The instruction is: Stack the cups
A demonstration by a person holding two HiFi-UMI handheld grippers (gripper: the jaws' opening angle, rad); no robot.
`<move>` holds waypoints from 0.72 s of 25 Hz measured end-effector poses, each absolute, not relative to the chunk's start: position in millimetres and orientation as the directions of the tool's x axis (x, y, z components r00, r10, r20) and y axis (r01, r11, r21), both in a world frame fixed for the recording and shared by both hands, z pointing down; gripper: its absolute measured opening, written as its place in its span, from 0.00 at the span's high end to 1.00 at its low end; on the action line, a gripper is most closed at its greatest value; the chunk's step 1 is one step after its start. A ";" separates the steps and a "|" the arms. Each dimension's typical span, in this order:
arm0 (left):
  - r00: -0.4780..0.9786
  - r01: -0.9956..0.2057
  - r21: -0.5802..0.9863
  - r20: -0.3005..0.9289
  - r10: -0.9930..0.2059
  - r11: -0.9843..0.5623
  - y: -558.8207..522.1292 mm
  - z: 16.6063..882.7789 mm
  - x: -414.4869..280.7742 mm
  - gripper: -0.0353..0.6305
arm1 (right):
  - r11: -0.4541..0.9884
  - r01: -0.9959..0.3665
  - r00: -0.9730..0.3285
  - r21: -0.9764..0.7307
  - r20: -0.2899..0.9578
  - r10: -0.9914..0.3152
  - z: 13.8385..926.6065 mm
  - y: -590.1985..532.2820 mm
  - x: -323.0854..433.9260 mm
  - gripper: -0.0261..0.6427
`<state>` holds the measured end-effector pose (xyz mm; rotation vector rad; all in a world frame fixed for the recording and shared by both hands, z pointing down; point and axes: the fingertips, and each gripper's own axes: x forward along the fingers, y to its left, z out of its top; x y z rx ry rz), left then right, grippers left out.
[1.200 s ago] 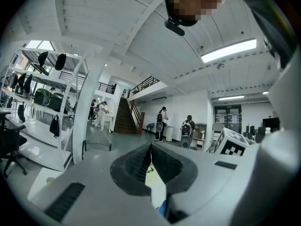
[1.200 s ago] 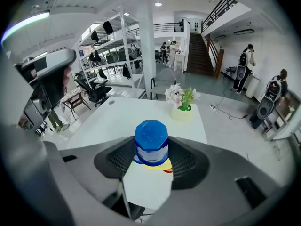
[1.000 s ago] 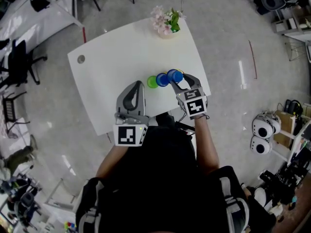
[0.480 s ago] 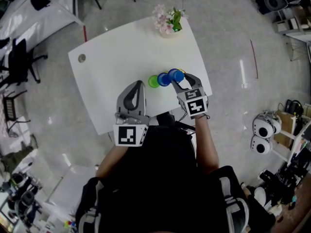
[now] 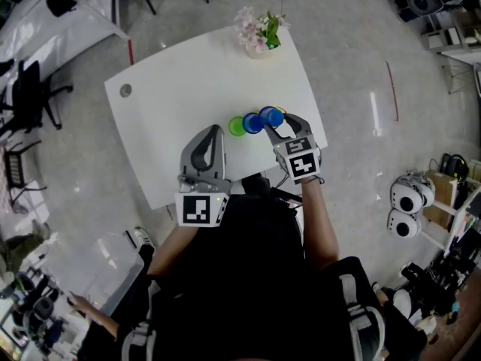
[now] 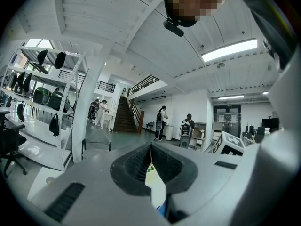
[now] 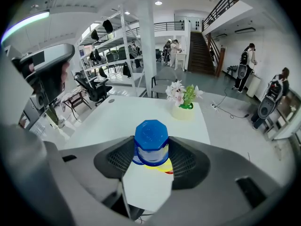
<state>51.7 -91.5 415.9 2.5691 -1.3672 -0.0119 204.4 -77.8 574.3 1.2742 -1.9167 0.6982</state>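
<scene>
The table (image 5: 188, 89) is white. It carries a flowerpot (image 5: 259, 47) at its far edge and the cups near its front edge.

**Grippers**
- Left gripper (image 6: 151, 147): jaws closed tip to tip, with nothing between them. It hangs level over the table's front edge, left of the cups and apart from them.
- Right gripper (image 5: 276, 121): angled down at the stack. Its jaws are wide and closed on the held cup (image 7: 151, 138), one pad on each side wall. Whether the pads press firmly or only touch cannot be judged with certainty from this angle.

**Cups**
- Held cup: blue, upside down with its octagonal base uppermost, seated over the yellow cup (image 7: 162, 165).
- A red rim (image 7: 170, 172) shows under the yellow cup. It is probably a third cup at the bottom of the stack.
- Loose blue cup (image 5: 252, 122): stands on the table just left of the stack.
- Green cup (image 5: 237, 126): stands just left of the loose blue cup.

**Progress**
- Done: a stack of two cups, probably three, stands at the right end of the row, with the blue cup placed on top and not yet released.
- Left: release the held cup, then add the loose blue cup and the green cup. The task appears to be a little over half complete.
</scene>
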 end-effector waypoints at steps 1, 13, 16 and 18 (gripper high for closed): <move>0.565 -0.817 0.204 0.101 -0.819 -0.539 -91.3 415.7 51.6 0.91 | 0.363 -0.930 -0.255 -0.050 0.802 -0.541 574.0 -77.8 204.2 0.60; 0.565 -0.816 0.201 0.086 -0.820 -0.541 -91.0 414.8 51.8 0.91 | 0.355 -0.933 -0.256 -0.059 0.802 -0.540 577.6 -76.8 204.4 0.57; 0.565 -0.817 0.203 0.094 -0.819 -0.540 -90.4 415.1 52.0 0.91 | 0.355 -0.933 -0.263 -0.067 0.798 -0.542 575.6 -76.5 203.4 0.56; 0.566 -0.817 0.201 0.097 -0.819 -0.541 -90.0 415.6 52.5 0.91 | 0.353 -0.932 -0.274 -0.080 0.793 -0.544 572.9 -76.0 202.6 0.55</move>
